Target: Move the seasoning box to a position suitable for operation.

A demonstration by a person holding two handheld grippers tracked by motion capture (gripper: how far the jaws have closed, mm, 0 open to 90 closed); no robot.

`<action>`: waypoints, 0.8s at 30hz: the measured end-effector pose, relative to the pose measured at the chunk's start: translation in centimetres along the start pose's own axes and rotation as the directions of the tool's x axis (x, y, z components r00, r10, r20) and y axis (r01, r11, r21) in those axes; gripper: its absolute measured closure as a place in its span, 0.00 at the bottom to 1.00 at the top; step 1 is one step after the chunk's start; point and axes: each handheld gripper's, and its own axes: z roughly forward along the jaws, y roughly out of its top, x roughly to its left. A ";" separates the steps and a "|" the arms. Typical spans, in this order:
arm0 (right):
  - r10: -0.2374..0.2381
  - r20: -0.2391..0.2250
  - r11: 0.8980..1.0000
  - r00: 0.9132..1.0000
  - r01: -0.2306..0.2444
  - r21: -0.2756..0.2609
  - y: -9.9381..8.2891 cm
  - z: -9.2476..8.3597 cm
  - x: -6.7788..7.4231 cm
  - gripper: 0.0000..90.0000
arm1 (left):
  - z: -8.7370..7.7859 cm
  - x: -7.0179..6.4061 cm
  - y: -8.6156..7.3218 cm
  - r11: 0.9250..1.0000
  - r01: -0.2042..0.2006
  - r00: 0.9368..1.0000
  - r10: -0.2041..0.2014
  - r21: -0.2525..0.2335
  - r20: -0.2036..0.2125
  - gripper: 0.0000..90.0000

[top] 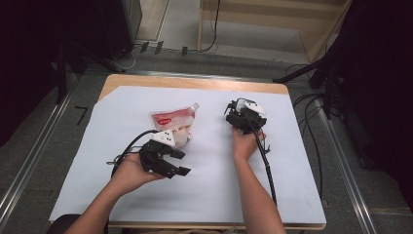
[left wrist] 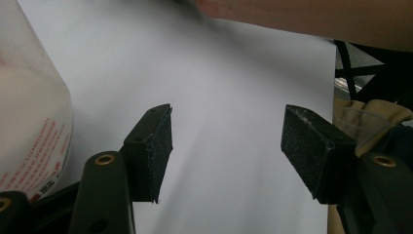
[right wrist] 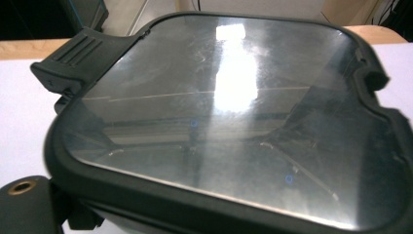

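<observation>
Left gripper (left wrist: 226, 156) jaws apart, empty, beside pouch (top: 174, 123); right gripper (top: 243, 114) perhaps gripping lidded container (right wrist: 234, 122)

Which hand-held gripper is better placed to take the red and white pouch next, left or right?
Left. The left hand-held gripper lies right beside the pouch with open, empty jaws. The right hand-held gripper is farther away, close against a dark container.

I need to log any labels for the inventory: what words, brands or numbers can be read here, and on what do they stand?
No text can be read.
Pouch, red label patch, high view: lettering too small and blurred to read.
Pouch side, left gripper view: lines of small red print, too blurred to read.
Container lid, right gripper view: clear with a dark rim, no lettering visible.
</observation>
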 end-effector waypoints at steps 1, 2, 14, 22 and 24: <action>-0.022 -0.002 1.000 1.000 0.022 -0.003 0.1 -0.1 -0.1 0.11 | 0.0 0.0 0.0 1.000 0.000 1.000 0.000 0.002 -0.002 0.41; -0.032 -0.003 0.999 0.999 0.032 -0.003 0.1 -0.1 -0.2 0.11 | 0.0 0.0 0.0 1.000 -0.002 1.000 0.002 0.003 -0.002 0.41; -0.095 -0.058 0.995 0.994 0.097 0.026 0.8 -1.1 -1.3 0.17 | 0.2 0.0 -0.1 1.000 0.004 1.000 -0.004 0.009 -0.003 0.41; -0.091 -0.126 0.996 0.988 0.093 0.013 1.3 -2.6 -1.3 0.17 | 0.2 0.2 -0.1 1.000 0.009 1.000 -0.009 0.012 -0.006 0.41; -0.093 -0.143 0.995 0.985 0.096 0.015 1.3 -3.1 -1.4 0.17 | 0.1 0.2 -0.1 1.000 0.006 1.000 -0.006 0.011 -0.009 0.41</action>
